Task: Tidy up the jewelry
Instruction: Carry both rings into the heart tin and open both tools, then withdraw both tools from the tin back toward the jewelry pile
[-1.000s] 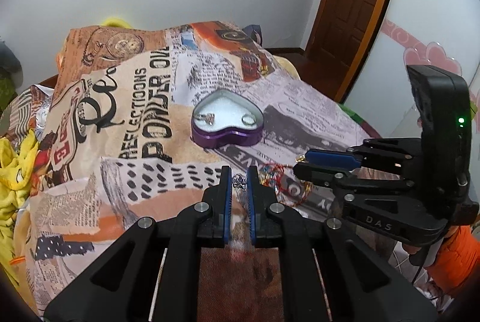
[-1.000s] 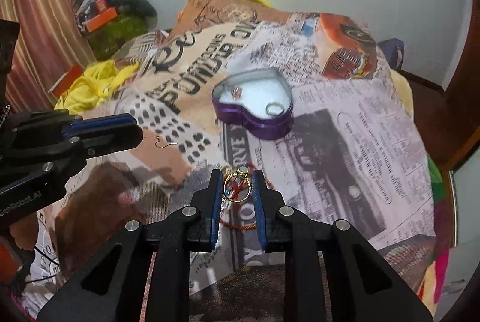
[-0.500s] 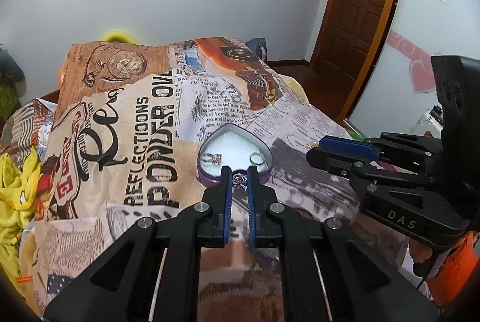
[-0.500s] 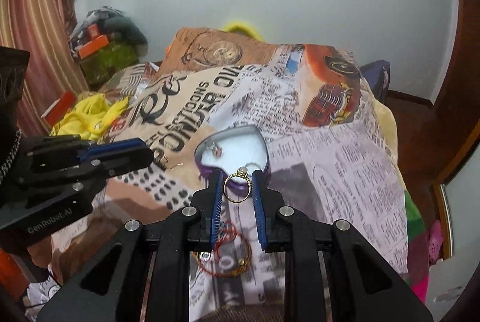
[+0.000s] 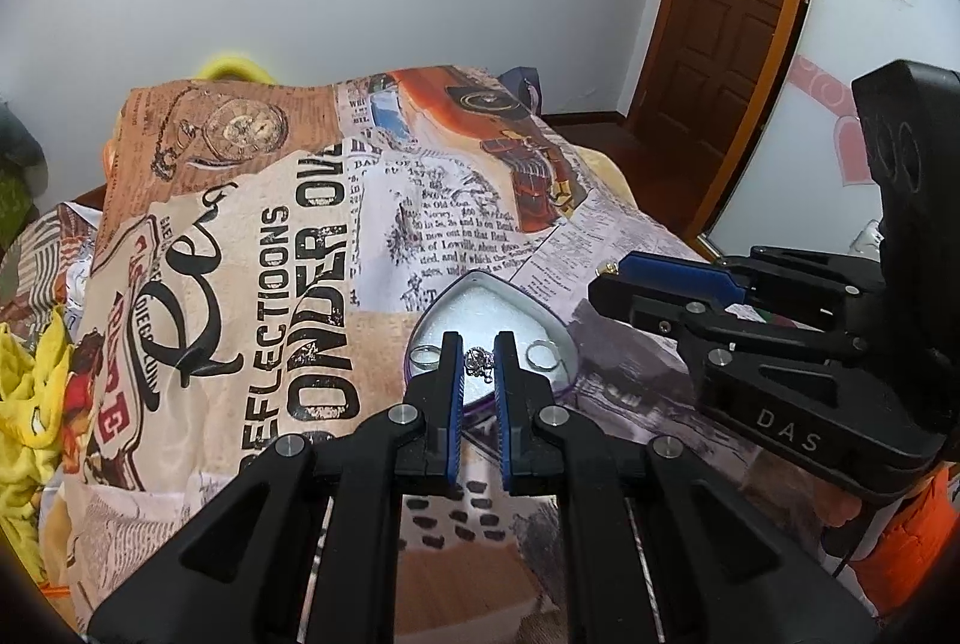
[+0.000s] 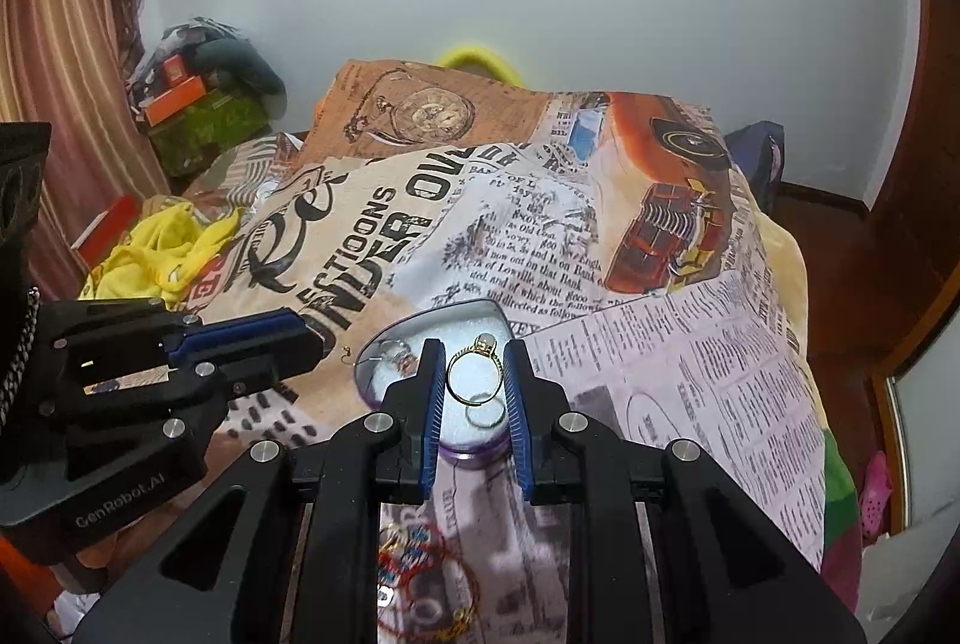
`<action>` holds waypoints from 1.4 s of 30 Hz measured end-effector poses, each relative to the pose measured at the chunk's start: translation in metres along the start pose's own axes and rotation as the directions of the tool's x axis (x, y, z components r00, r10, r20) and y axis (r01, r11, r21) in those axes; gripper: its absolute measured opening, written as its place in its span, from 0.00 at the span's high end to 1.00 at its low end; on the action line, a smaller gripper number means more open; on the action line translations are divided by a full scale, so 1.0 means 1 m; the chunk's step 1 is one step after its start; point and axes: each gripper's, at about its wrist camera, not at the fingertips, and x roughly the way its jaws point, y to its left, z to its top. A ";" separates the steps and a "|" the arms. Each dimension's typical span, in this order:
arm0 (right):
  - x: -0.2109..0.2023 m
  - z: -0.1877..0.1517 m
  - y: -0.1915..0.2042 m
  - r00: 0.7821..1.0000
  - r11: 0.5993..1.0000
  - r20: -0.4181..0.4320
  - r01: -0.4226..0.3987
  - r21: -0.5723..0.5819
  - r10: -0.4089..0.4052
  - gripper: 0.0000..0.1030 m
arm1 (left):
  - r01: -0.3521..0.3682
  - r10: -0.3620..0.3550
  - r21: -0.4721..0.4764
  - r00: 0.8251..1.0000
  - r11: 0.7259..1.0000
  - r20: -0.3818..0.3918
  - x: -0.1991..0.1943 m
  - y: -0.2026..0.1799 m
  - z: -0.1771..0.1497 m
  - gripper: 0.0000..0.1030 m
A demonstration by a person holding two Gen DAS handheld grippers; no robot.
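A purple heart-shaped tin (image 5: 528, 297) (image 6: 420, 323) with a white lining lies on the printed bedspread. Two silver rings (image 5: 425, 355) (image 5: 542, 351) lie in it. My left gripper (image 5: 478, 351) is shut on a small silver earring (image 5: 477, 361) and holds it over the tin's near edge. My right gripper (image 6: 475, 361) is shut on a gold ring with a pale stone (image 6: 474, 374), held above the tin. A silver ring (image 6: 485, 413) and a small silver piece (image 6: 399, 353) show in the tin in the right wrist view.
A red-and-gold bracelet tangle (image 6: 420, 578) lies on the bedspread (image 5: 288, 248) below my right gripper. A small gold earring (image 6: 346, 353) lies left of the tin. Yellow cloth (image 6: 156, 254) is piled at the left. A wooden door (image 5: 732, 14) stands at the right.
Both grippers have lifted off the bedspread with their pieces and moved forward over the heart tin. The bracelet tangle stays behind on the bed.
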 end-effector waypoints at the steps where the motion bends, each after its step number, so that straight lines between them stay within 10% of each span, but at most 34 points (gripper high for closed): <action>1: 0.004 0.001 -0.001 1.000 1.000 -0.007 -0.003 0.003 0.003 0.83 | 0.000 0.000 -0.003 1.000 1.000 -0.006 0.004 0.002 0.000 0.92; 21: 0.056 0.009 -0.008 0.990 0.998 -0.128 -0.057 -0.003 0.056 0.83 | 0.073 -0.077 -0.044 0.992 0.996 -0.101 0.048 0.021 -0.004 0.92; 42: 0.016 0.008 0.002 0.997 0.999 -0.081 -0.002 -0.045 -0.002 0.67 | -0.013 0.014 0.016 1.000 1.000 -0.021 -0.006 0.008 0.001 0.88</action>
